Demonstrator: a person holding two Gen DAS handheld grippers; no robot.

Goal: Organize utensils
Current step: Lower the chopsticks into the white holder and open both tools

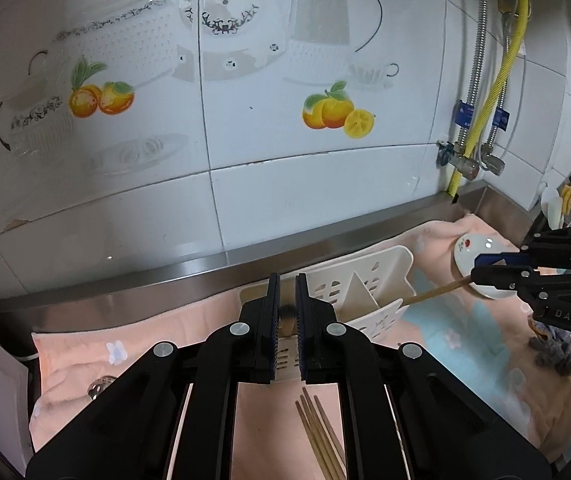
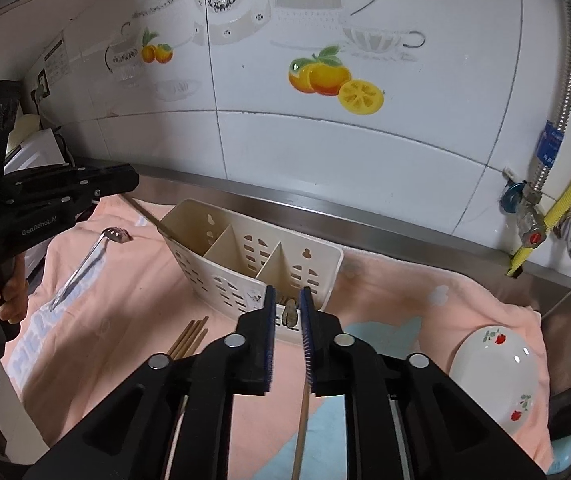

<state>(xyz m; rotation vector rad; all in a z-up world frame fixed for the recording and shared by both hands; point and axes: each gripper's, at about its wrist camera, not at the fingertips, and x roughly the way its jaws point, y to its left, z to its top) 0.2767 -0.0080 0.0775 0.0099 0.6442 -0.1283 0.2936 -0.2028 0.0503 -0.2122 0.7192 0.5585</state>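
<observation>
A cream slotted utensil caddy with three compartments lies on a pink towel; it also shows in the left wrist view. My right gripper is shut on a wooden-handled utensil whose head sits at the mouth of the caddy's right compartment. In the left wrist view that handle runs from the right gripper to the caddy. My left gripper hovers just in front of the caddy, its jaws slightly apart, holding a thin metal utensil. Several wooden chopsticks lie on the towel below it.
A metal slotted spoon lies on the towel at the left. A white flowered bowl stands at the right. A steel counter rim and tiled wall run behind. Hoses and valves are in the right corner.
</observation>
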